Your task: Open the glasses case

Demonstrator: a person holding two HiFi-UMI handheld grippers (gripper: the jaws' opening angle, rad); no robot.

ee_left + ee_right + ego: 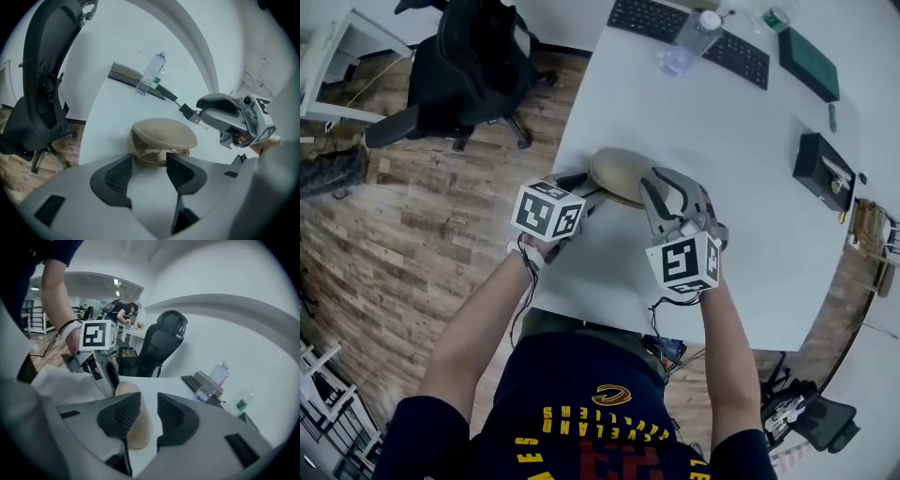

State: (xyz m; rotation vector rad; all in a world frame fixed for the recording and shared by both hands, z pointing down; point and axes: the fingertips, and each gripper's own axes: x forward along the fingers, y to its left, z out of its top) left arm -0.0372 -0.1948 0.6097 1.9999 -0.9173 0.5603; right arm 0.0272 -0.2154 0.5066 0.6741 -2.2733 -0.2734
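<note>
A tan oval glasses case (617, 174) lies on the white table (750, 281). In the left gripper view its lid (164, 131) stands slightly ajar, and glasses show in the slit below it. My left gripper (584, 190) (149, 161) comes in from the left with its jaws set wide on the near end of the case's base. My right gripper (662, 194) (149, 403) is at the case's right end, its jaws close together. The tan case (137, 430) shows in the narrow gap, with a white strip between it and the right pad.
At the table's far end are a water bottle (690, 41), a black keyboard (741, 56) and a dark green notebook (809, 63). A black box (821, 170) sits at the right. A black office chair (469, 66) stands on the wood floor to the left.
</note>
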